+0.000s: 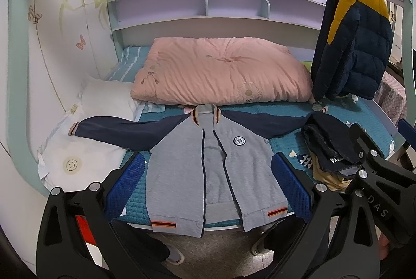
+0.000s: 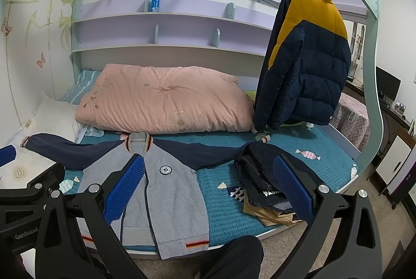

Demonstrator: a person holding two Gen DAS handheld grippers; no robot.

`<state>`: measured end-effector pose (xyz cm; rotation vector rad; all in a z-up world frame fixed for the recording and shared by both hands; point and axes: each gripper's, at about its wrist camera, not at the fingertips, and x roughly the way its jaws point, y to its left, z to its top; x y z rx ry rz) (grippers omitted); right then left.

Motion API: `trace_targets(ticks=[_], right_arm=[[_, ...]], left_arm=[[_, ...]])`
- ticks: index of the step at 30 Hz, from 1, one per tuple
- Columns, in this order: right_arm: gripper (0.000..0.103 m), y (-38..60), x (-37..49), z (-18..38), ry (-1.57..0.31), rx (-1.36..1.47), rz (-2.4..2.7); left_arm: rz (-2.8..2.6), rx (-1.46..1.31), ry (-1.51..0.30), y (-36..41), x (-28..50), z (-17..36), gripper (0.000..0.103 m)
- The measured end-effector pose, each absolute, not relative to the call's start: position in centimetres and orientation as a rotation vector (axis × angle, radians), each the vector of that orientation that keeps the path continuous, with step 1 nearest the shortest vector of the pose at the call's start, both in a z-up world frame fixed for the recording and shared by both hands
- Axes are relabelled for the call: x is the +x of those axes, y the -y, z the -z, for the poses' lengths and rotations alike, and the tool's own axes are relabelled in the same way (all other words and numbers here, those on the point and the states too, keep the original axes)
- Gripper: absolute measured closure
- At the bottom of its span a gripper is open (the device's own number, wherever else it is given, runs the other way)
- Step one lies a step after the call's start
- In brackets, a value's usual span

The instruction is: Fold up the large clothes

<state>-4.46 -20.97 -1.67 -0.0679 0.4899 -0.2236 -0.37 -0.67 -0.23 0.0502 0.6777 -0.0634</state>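
Above the bed's near edge, left tool [image 1: 208,185] and right tool [image 2: 208,186] both spread wide, gripping nothing. Beyond them, grey-and-navy jacket [image 1: 208,162] spread flat on the teal bed [image 2: 221,206], sleeves out, unzipped, hem overhanging. Beside its right sleeve, dark clothes pile [image 2: 260,185]; behind, pink quilt [image 1: 221,71].

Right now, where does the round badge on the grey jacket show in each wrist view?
Left wrist: round badge just right of centre, between the claw's fingers.
Right wrist: round badge left of centre, beside the left blue pad.
Shared landmark: pink quilt behind the collar.
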Motion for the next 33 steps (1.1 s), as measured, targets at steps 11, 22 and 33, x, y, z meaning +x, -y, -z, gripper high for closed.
trace_targets(ticks=[11, 22, 33], right_arm=[[0.007, 21.14, -4.47, 1.91, -0.498, -0.07, 0.23], [0.007, 21.33, -4.52, 2.26, -0.505, -0.072, 0.233], [0.007, 21.5, -4.56, 2.5, -0.508, -0.076, 0.234]], left_arm=[[0.069, 0.055, -0.681, 0.89, -0.5, 0.21, 0.005], [0.076, 0.058, -0.693, 1.11, -0.28, 0.34, 0.005], [0.082, 0.061, -0.7, 1.26, -0.17, 0.54, 0.005]])
